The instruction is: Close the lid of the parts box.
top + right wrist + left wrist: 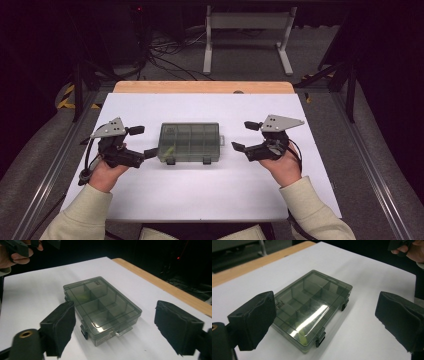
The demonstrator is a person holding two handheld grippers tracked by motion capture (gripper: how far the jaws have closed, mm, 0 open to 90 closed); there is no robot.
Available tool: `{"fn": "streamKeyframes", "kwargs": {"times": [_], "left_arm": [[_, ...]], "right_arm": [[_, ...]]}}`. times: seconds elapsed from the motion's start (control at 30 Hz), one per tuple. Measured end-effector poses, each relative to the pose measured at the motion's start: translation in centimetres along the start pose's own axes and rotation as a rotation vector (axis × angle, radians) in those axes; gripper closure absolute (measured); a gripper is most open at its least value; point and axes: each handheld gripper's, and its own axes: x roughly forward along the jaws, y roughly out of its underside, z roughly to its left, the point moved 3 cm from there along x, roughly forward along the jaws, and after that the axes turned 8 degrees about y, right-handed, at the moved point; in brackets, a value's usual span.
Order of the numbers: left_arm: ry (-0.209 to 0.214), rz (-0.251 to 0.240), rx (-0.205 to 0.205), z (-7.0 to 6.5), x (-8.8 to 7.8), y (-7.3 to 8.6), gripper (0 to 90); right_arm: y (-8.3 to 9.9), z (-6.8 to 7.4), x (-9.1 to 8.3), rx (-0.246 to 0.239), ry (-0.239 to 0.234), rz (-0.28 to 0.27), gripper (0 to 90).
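Observation:
A smoky translucent compartment box (pixel 190 142) lies shut and flat in the middle of the white table; a small yellow-green item (pixel 170 149) shows through its lid near the left front. My left gripper (pixel 145 141) stands just left of the box, jaws open, nothing between them. My right gripper (pixel 244 136) is a little right of the box, also open and empty. In the left gripper view the box (pixel 312 307) lies ahead between my wide-apart pads (pixel 254 320). The right gripper view shows the box (pixel 100 307) ahead of the open pads (pixel 177 327).
The white table top (pixel 200 190) has a wooden strip (pixel 200 87) along its far edge. Metal frame rails (pixel 365 165) run along both sides. Cables and a white stand (pixel 247 35) sit on the floor beyond. The other hand (pixel 412 251) appears far off.

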Motion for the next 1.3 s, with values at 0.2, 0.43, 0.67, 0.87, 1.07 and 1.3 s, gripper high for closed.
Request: {"fn": "streamKeyframes", "kwargs": {"times": [0.2, 0.43, 0.67, 0.87, 1.07, 1.3], "left_arm": [[-0.034, -0.054, 0.022, -0.8, -0.5, 1.0, 3.6], [-0.063, -0.159, 0.021, -1.0, -1.3, 2.5, 3.2], [-0.092, -0.179, 0.021, -0.9, -1.4, 3.7, 3.3], [-0.114, -0.185, 0.016, -0.6, -1.3, 5.1, 3.3], [-0.11, -0.203, -0.003, -0.4, -1.3, 6.3, 3.1], [-0.143, -0.19, 0.023, -0.2, -1.1, 7.7, 2.5]], "right_arm": [[1.1, -0.5, -1.7, -0.007, 0.048, -0.066, 7.4], [2.6, -0.7, -3.4, -0.009, 0.082, -0.13, 5.0], [4.0, -0.6, -4.3, -0.012, 0.102, -0.161, 2.8], [5.9, -0.6, -4.6, -0.006, 0.123, -0.17, 2.3], [6.9, -0.7, -4.6, -0.017, 0.139, -0.172, 2.3], [8.3, -0.8, -4.6, -0.024, 0.165, -0.174, 2.1]]}}
